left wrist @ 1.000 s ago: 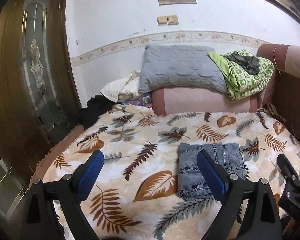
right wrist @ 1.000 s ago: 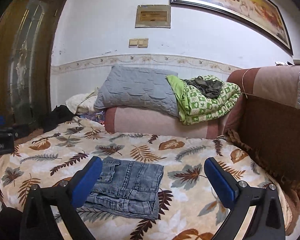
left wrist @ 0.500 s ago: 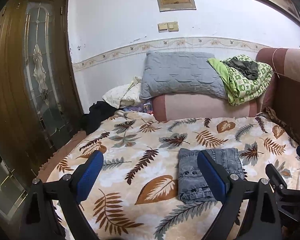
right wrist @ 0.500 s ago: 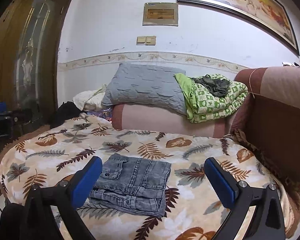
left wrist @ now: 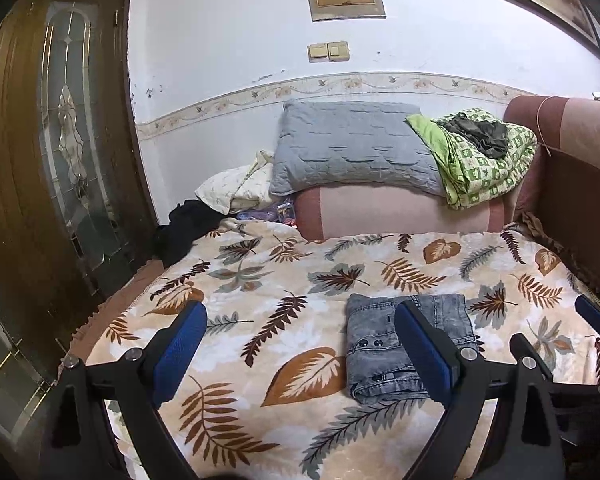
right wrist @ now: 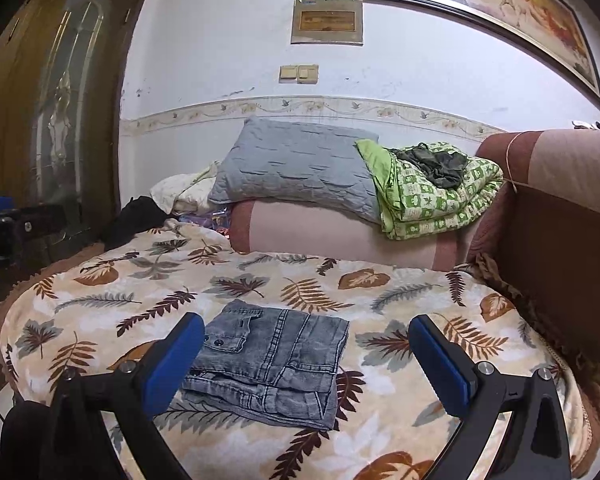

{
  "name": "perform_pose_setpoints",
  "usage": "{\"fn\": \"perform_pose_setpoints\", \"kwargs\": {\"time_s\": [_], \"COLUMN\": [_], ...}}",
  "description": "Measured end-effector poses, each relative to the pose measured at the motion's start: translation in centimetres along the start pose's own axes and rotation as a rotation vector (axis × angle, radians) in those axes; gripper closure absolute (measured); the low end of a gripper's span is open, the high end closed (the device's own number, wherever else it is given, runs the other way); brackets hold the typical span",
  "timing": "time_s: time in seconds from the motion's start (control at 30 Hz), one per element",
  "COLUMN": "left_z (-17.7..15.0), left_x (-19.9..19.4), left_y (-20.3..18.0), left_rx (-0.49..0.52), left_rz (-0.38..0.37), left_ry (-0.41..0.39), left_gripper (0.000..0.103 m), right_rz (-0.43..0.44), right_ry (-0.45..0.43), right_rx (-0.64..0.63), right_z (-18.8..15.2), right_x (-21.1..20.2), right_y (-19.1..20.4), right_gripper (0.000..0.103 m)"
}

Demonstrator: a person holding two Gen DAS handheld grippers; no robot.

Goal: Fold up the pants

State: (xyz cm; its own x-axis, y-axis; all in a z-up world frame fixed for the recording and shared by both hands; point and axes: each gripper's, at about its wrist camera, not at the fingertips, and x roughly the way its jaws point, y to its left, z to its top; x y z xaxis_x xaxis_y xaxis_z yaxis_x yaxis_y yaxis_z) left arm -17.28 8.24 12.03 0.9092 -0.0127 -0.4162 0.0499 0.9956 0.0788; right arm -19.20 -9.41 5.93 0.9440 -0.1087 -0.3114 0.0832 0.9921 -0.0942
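Right wrist: folded pants [right wrist: 270, 358] on leaf blanket [right wrist: 380, 300], both claws [right wrist: 306, 354] apart, empty.

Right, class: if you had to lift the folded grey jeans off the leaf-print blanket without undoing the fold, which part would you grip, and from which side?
Probably the stacked near edge of the jeans, coming in low from the front. The layers lie exposed there, so one pinch could catch them all. Both the left gripper and right gripper are open and empty.
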Motion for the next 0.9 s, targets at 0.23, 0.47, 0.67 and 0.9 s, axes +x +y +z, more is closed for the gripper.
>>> {"fn": "perform_pose_setpoints", "kwargs": {"time_s": [0.23, 0.47, 0.67, 0.9], "left_z": [0.21, 0.27, 0.38, 0.51], "left_x": [0.07, 0.03, -0.08, -0.04], "left_y": [-0.14, -0.39, -0.52, -0.74], "left_rx": [0.004, 0.006, 0.005, 0.007], "left_rz": [-0.011, -0.037, -0.041, -0.061], "left_ry": [0.007, 0.019, 0.020, 0.027], "left_gripper": [0.008, 0.008, 0.008, 0.008], "right_rz": [0.009, 0.017, 0.023, 0.042], "right_ry": [0.001, -0.001, 0.000, 0.007], "right_rx": [-0.009, -0.015, -0.016, -0.026], "right_z": [0.06, 0.15, 0.10, -0.11], "right_x": [0.03, 0.07, 0.11, 0.43], "right_y": [0.37, 0.53, 0.55, 0.84], "right_gripper": [0.000, 0.000, 0.000, 0.000]}}
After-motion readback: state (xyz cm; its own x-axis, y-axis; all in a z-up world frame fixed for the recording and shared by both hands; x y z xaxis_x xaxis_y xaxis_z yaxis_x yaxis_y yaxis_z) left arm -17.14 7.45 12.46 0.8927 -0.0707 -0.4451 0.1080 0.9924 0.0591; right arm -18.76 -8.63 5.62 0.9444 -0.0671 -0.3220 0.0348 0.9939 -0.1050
